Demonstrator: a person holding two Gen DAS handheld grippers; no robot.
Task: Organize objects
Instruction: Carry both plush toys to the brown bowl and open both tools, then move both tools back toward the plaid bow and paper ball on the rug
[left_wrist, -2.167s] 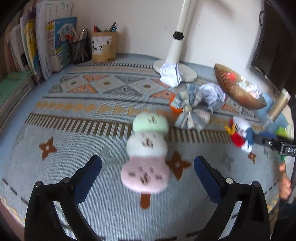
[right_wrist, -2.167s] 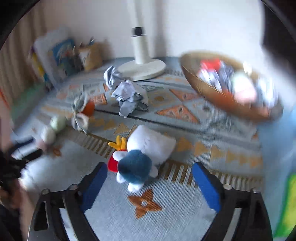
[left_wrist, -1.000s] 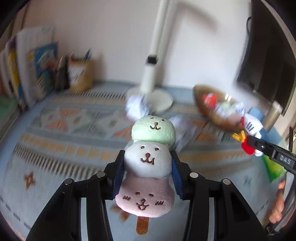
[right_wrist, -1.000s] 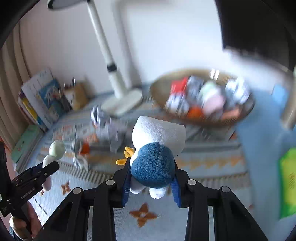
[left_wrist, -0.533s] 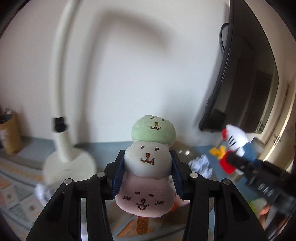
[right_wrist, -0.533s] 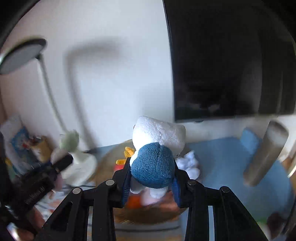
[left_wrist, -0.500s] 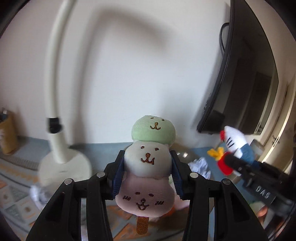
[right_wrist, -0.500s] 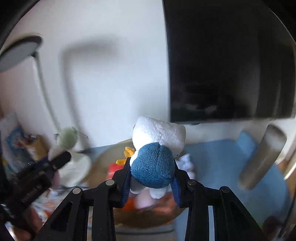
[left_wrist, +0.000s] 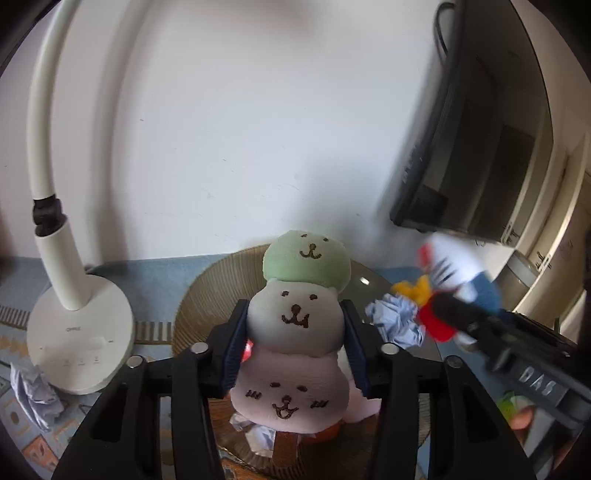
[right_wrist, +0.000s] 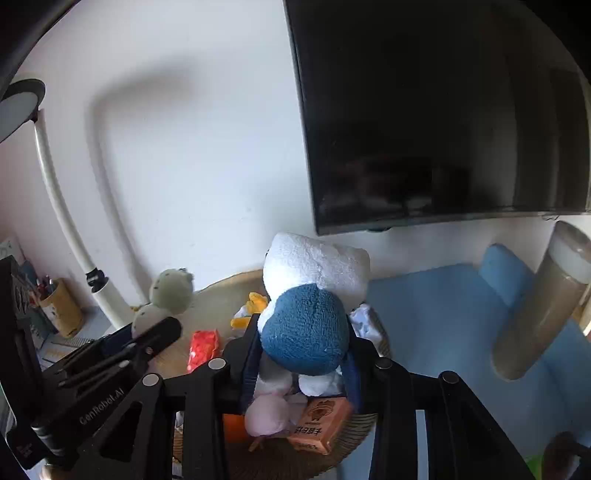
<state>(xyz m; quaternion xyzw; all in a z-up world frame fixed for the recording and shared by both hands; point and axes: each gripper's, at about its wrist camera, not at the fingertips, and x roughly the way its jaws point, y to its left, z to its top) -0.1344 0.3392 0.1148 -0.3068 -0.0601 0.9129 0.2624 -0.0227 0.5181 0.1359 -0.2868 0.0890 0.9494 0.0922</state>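
**Two plush toys over the woven bowl**

In the left wrist view, the left gripper (left_wrist: 293, 345) sits at lower centre with the three-ball plush skewer (left_wrist: 295, 332) between its blue pads. Its jaws have just been opening, and a gap shows at the left pad, so the grasp looks loosened; whether the right pad presses the toy cannot be told. Behind the toy lies the woven bowl (left_wrist: 207, 295), with a crumpled paper ball (left_wrist: 397, 321) inside it. A white lamp base (left_wrist: 79, 343) stands at lower left.

In the right wrist view, the right gripper (right_wrist: 299, 365) at lower centre has the white and blue plush bird (right_wrist: 308, 314) between its pads. Those jaws have also just been opening; whether they press the bird cannot be told. The toy hangs above the bowl, where a red packet (right_wrist: 202, 347) and a brown box (right_wrist: 319, 424) lie. A dark screen (right_wrist: 439, 110) fills the upper right.
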